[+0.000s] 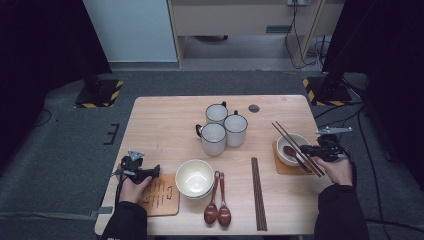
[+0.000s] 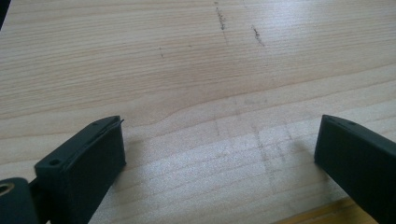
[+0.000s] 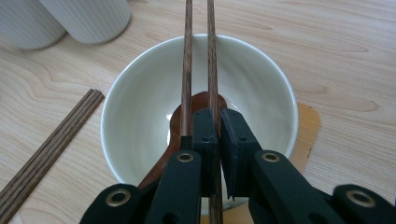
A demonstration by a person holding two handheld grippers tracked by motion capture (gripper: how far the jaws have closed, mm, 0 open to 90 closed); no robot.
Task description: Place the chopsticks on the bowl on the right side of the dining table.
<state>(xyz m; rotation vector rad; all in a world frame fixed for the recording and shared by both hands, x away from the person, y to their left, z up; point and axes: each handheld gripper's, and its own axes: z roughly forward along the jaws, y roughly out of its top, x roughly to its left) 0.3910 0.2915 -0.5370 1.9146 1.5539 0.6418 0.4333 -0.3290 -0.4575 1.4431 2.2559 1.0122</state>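
Note:
My right gripper (image 1: 311, 150) (image 3: 218, 116) is shut on a pair of dark wooden chopsticks (image 1: 291, 139) (image 3: 187, 56) above a white bowl (image 1: 280, 154) (image 3: 140, 93). One stick runs between the pads; the other lies against the outside of the left jaw. The sticks point across the bowl toward the mugs. In the bowl lies a brown wooden spoon (image 1: 289, 149) (image 3: 201, 100), and under it a wooden coaster (image 1: 286, 170) (image 3: 308, 126). My left gripper (image 1: 156, 171) (image 2: 219, 140) rests open on the bare tabletop (image 2: 187, 70), nothing between its jaws.
Three white mugs (image 1: 222, 127) (image 3: 88, 14) stand mid-table. Stacked cream bowls (image 1: 194, 178), two brown spoons (image 1: 217, 210) and a second chopstick pair (image 1: 258, 192) (image 3: 51, 149) lie near the front edge. A printed coaster (image 1: 162, 197) (image 2: 322, 214) lies beside my left gripper.

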